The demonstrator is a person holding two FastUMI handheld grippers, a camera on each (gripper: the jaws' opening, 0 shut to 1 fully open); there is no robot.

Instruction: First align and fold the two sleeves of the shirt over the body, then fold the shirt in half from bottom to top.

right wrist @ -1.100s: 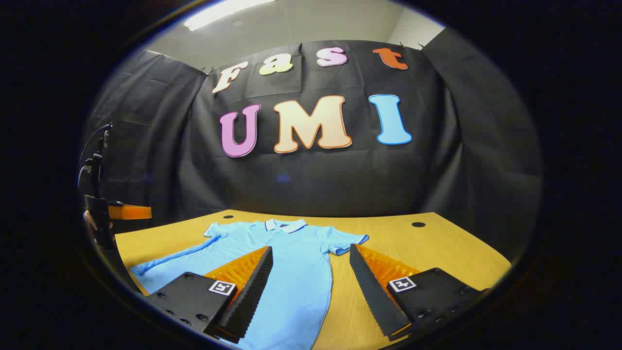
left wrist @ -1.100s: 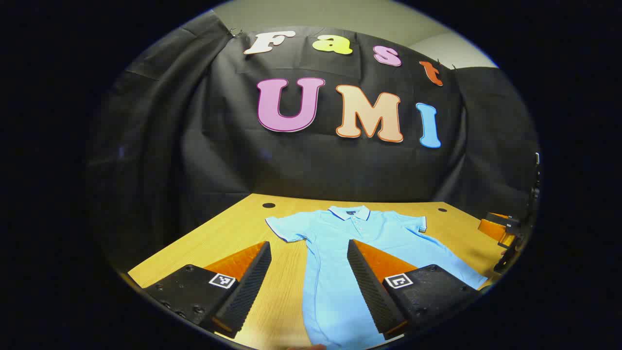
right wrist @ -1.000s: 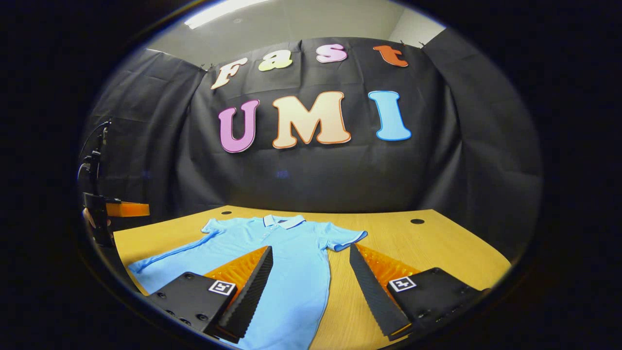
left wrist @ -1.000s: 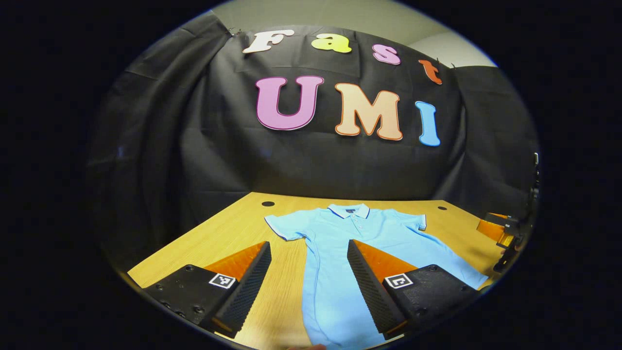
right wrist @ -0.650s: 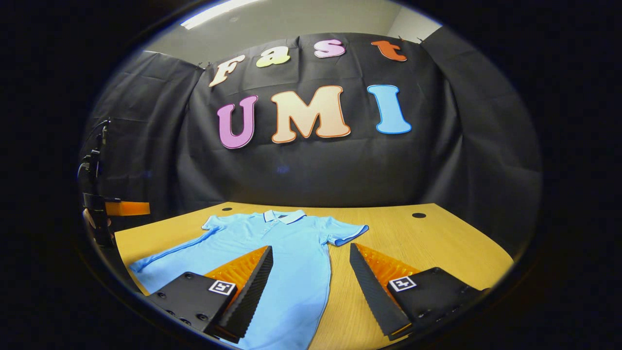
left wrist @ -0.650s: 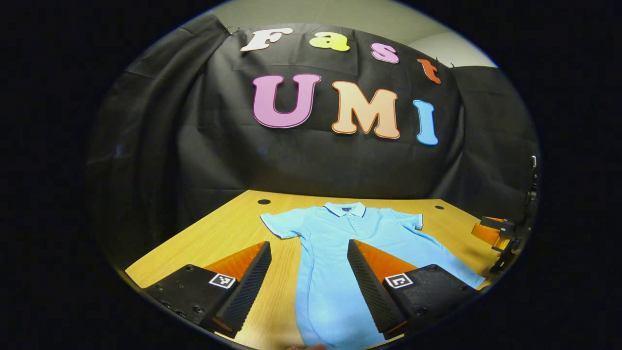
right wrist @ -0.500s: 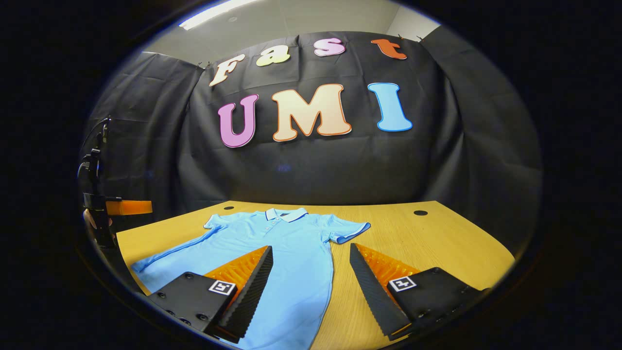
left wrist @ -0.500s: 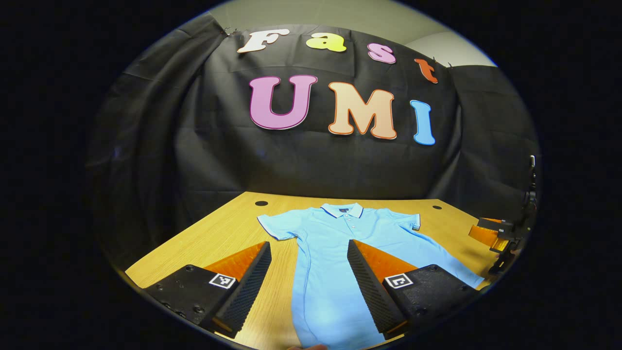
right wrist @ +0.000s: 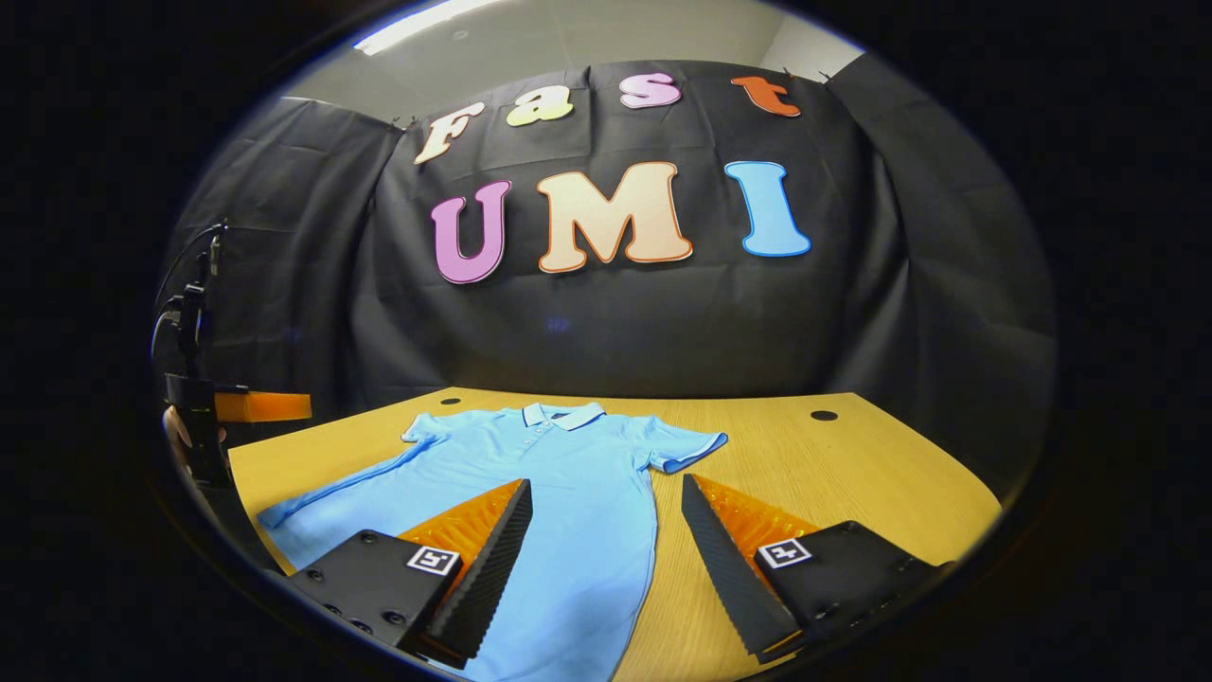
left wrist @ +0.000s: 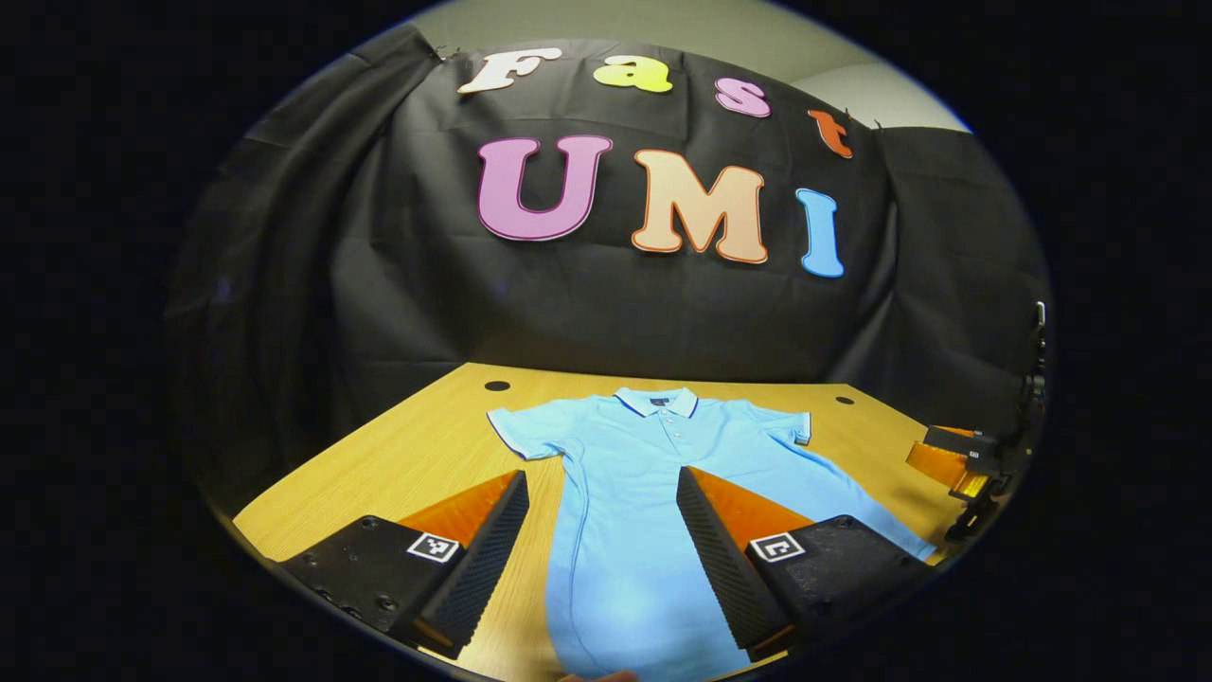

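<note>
Both grippers (left wrist: 602,516) (right wrist: 606,516) eased fwd, hovering agape over flat shirt (left wrist: 653,474).

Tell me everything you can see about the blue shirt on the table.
The shirt is a light blue short-sleeved polo of soft knit-looking fabric, with a pale, dark-edged collar, a buttoned placket and trimmed sleeve cuffs. It lies flat and unfolded, front up, on the wooden table, collar toward the back wall, both sleeves spread outward. Nothing grips it; the open fingers sit in front of it.
</note>
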